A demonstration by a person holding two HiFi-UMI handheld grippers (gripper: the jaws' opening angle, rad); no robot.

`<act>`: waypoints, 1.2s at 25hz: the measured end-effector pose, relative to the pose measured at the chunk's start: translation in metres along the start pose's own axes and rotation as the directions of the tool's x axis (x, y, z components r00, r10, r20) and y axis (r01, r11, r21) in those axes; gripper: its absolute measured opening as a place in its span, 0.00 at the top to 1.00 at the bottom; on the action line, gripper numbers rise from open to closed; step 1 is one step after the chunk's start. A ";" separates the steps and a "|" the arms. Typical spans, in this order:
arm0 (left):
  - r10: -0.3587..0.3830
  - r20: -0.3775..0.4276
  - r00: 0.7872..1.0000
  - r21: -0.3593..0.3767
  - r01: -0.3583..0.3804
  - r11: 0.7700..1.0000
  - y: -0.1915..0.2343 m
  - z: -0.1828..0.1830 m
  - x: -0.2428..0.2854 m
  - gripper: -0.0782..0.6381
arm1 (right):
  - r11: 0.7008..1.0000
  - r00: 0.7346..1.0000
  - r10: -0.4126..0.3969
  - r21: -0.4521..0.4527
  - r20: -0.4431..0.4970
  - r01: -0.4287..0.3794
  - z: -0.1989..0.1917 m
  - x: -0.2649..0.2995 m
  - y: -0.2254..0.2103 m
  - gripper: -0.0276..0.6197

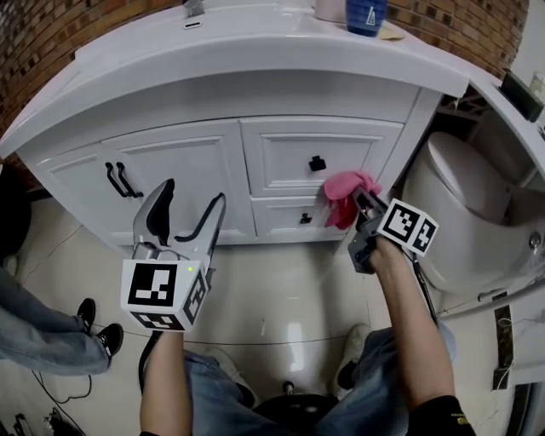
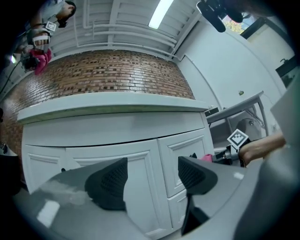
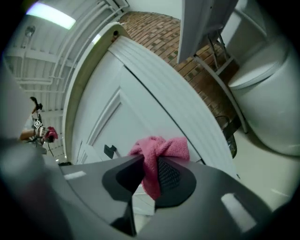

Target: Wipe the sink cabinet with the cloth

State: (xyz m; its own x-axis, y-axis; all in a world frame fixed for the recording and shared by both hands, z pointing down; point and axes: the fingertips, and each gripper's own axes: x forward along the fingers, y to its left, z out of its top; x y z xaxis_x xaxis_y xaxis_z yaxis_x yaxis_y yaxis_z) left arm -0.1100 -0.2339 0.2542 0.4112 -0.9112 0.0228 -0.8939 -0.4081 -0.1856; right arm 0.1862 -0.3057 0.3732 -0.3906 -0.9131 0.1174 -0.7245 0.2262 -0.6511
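The white sink cabinet (image 1: pixel 187 162) fills the upper half of the head view, with doors on the left and two drawers (image 1: pixel 281 153) on the right. My right gripper (image 1: pixel 364 203) is shut on a pink cloth (image 1: pixel 343 194), which is pressed against the right end of the drawer fronts. In the right gripper view the pink cloth (image 3: pixel 157 157) bunches out between the jaws against the cabinet (image 3: pixel 122 112). My left gripper (image 1: pixel 189 203) hangs open and empty in front of the cabinet doors; its view shows the cabinet (image 2: pixel 112 145) and the cloth (image 2: pixel 206 158) far right.
A white toilet (image 1: pixel 477 213) stands right of the cabinet, close to my right gripper. A blue cup (image 1: pixel 366 15) sits on the countertop (image 1: pixel 255 43). Another person's legs and shoes (image 1: pixel 94 328) are at the left on the tiled floor (image 1: pixel 281 289). Brick wall behind.
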 end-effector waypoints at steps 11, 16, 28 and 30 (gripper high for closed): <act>-0.078 -0.007 0.997 -0.010 0.078 0.997 -0.039 -0.001 0.013 0.42 | 0.981 0.960 0.171 -0.055 -0.221 -0.187 -0.090 0.024 0.068 0.86; -0.054 -0.006 0.999 -0.023 0.054 0.998 -0.031 -0.003 0.014 0.42 | 0.955 0.912 0.247 -0.077 -0.327 -0.286 -0.152 0.055 0.109 0.86; -0.006 0.010 1.000 -0.077 0.007 0.997 -0.018 0.004 0.011 0.42 | 0.963 0.901 0.250 -0.007 -0.354 -0.270 -0.206 0.108 0.118 0.87; -0.009 0.009 1.000 -0.084 0.010 0.996 -0.018 0.001 0.013 0.42 | 0.965 0.904 0.246 -0.001 -0.349 -0.263 -0.199 0.107 0.114 0.87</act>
State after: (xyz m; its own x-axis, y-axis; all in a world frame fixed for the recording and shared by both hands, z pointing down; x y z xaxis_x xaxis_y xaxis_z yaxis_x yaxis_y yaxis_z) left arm -0.0883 -0.2384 0.2564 0.4208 -0.9070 0.0158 -0.9018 -0.4201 -0.1017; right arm -0.0508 -0.3099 0.4610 -0.7298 -0.6513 0.2077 -0.5968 0.4588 -0.6583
